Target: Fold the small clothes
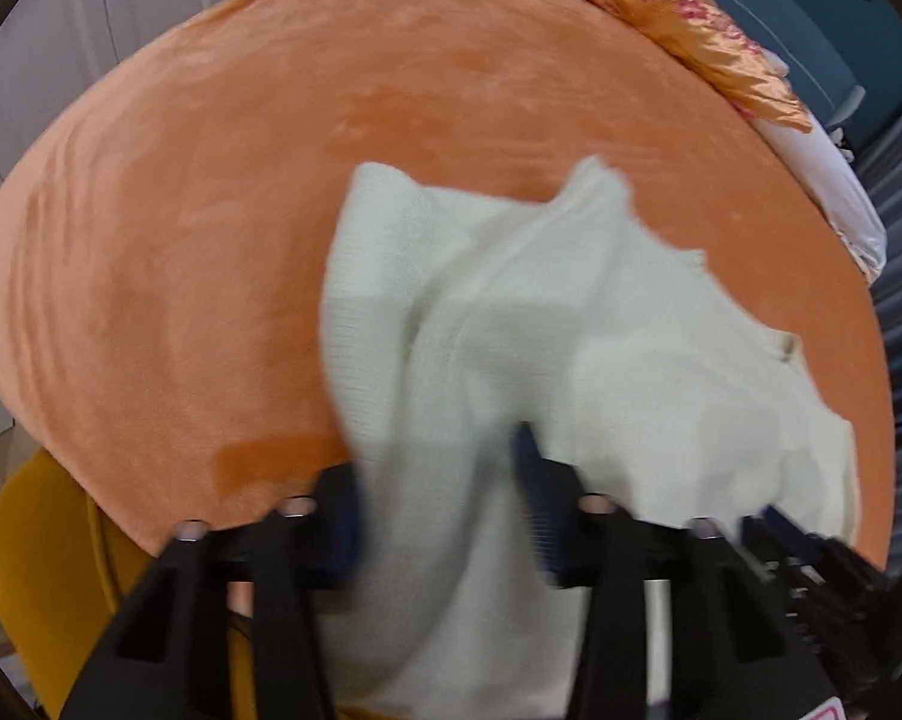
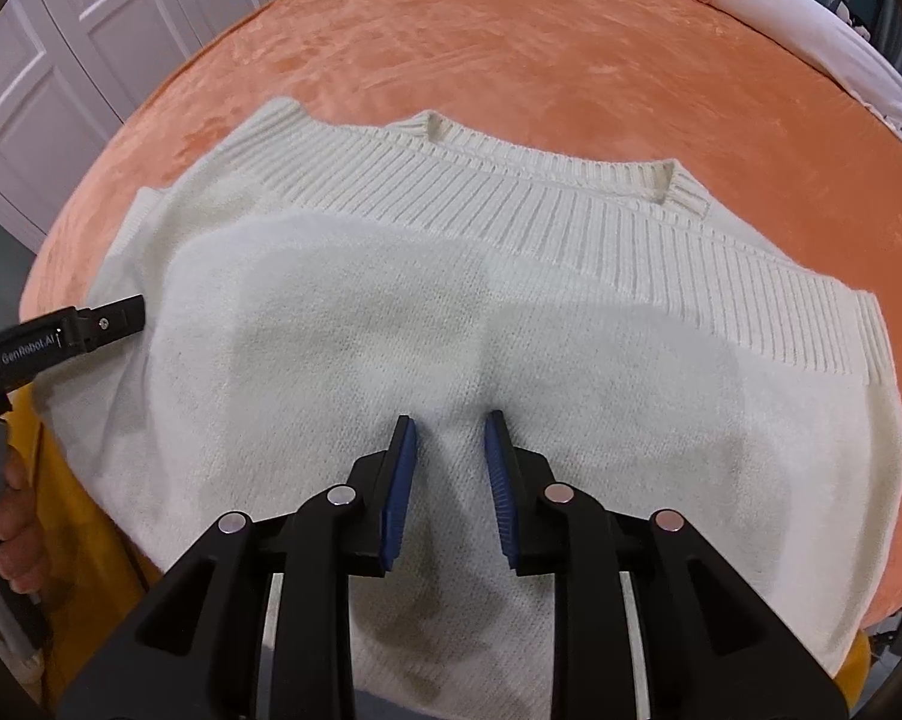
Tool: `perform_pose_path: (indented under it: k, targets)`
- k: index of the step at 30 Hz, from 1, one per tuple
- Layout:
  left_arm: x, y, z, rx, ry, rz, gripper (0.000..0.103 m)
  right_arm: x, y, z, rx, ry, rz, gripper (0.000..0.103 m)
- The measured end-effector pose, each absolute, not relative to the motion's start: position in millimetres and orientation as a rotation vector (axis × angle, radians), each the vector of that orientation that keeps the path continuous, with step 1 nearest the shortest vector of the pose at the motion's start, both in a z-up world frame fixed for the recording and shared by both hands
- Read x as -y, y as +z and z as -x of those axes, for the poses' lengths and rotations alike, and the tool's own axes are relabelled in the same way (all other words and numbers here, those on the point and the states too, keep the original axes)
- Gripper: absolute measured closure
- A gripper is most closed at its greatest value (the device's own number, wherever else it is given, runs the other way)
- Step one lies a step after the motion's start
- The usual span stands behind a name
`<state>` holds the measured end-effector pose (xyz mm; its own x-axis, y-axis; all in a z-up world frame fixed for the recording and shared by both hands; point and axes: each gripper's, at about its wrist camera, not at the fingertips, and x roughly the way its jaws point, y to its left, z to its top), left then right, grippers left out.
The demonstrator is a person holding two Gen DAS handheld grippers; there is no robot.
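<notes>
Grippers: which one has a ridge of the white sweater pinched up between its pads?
The right gripper: the sweater bunches between its blue pads. The left gripper is at the sweater's left edge.

We see a bed under an orange plush cover (image 2: pixel 511 60) filling most of both views, its nap brushed into lighter and darker patches. At the upper left of the right wrist view stand white panelled wardrobe doors (image 2: pixel 60 30). Along the top right edge lie a shiny orange satin pillow (image 1: pixel 691 24) and a white pillow (image 2: pixel 841 48) beside it. Beyond them, in the upper right corner, we make out dark blue furniture (image 1: pixel 811 12) (too blurred to identify). A mustard-yellow fabric (image 1: pixel 42 540) hangs below the bed's edge at lower left.
</notes>
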<state>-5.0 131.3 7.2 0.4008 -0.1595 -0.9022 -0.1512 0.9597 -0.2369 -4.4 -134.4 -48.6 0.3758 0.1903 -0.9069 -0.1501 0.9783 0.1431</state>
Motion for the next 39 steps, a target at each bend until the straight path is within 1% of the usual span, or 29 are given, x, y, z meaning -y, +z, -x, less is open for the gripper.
perform_pose_path:
  k: [1,2,3,4,5,6,9,11,15,16,17,19,20,21,22,23,27,30,32,34,37,38,39]
  targets:
    - [-125,19,6,-1.146,-0.025,0.302,0.080,137,-47,6,-1.159,0.228,-0.070,0.076]
    - [-119,28,7,-1.134,-0.045,0.300,0.081,144,-43,10,-1.147,0.248,-0.131,0.072]
    - [-108,42,9,-1.117,-0.070,0.290,0.083,149,-40,14,-1.141,0.255,-0.166,0.071]
    - [-100,50,11,-1.101,-0.100,0.284,0.089,154,-38,17,-1.135,0.258,-0.195,0.071]
    - [-89,59,12,-1.089,-0.131,0.276,0.097,160,-35,22,-1.127,0.256,-0.214,0.071]
    - [-77,67,14,-1.082,-0.159,0.267,0.102,168,-31,29,-1.114,0.252,-0.231,0.070]
    - [-17,99,21,-1.031,-0.369,0.251,0.103,199,-23,51,-1.084,0.229,-0.283,0.070]
    - [30,114,29,-1.003,-0.435,0.147,0.103,219,-20,62,-1.075,0.204,-0.313,0.070]
    - [98,112,38,-1.009,-0.475,0.015,0.103,270,-18,86,-1.066,0.112,-0.377,0.068]
    - [101,107,37,-1.013,-0.447,-0.002,0.099,280,-18,91,-1.064,0.093,-0.387,0.068]
    - [97,101,37,-1.012,-0.392,-0.023,0.092,287,-18,96,-1.064,0.077,-0.394,0.068]
    - [75,89,34,-1.028,-0.304,-0.024,0.089,296,-20,103,-1.066,0.067,-0.404,0.068]
    - [57,83,32,-1.037,-0.251,-0.015,0.074,298,-21,105,-1.069,0.067,-0.406,0.067]
    - [37,76,29,-1.048,-0.196,-0.003,0.048,298,-23,105,-1.074,0.071,-0.403,0.067]
    - [8,69,30,-1.052,-0.114,0.016,0.039,295,-24,104,-1.075,0.076,-0.398,0.067]
    - [-18,64,32,-1.055,-0.053,0.037,0.035,295,-25,102,-1.074,0.081,-0.396,0.067]
    - [-123,38,49,-1.133,0.178,0.165,0.033,275,-24,90,-1.077,0.121,-0.380,0.067]
    - [-167,18,59,-1.179,0.255,0.300,0.032,256,-21,83,-1.085,0.152,-0.339,0.067]
    - [-183,-4,55,-1.215,0.209,0.421,0.031,245,-20,77,-1.091,0.168,-0.319,0.067]
    - [-188,-19,47,-1.231,0.125,0.517,0.031,235,-19,72,-1.098,0.173,-0.296,0.067]
    - [-175,-23,27,-1.219,0.037,0.525,0.033,226,-14,74,-1.092,0.170,-0.263,0.067]
    - [-173,-23,24,-1.223,0.041,0.516,0.038,225,-13,75,-1.090,0.168,-0.256,0.067]
    - [-170,-21,21,-1.216,0.026,0.515,0.063,225,-13,76,-1.088,0.164,-0.253,0.067]
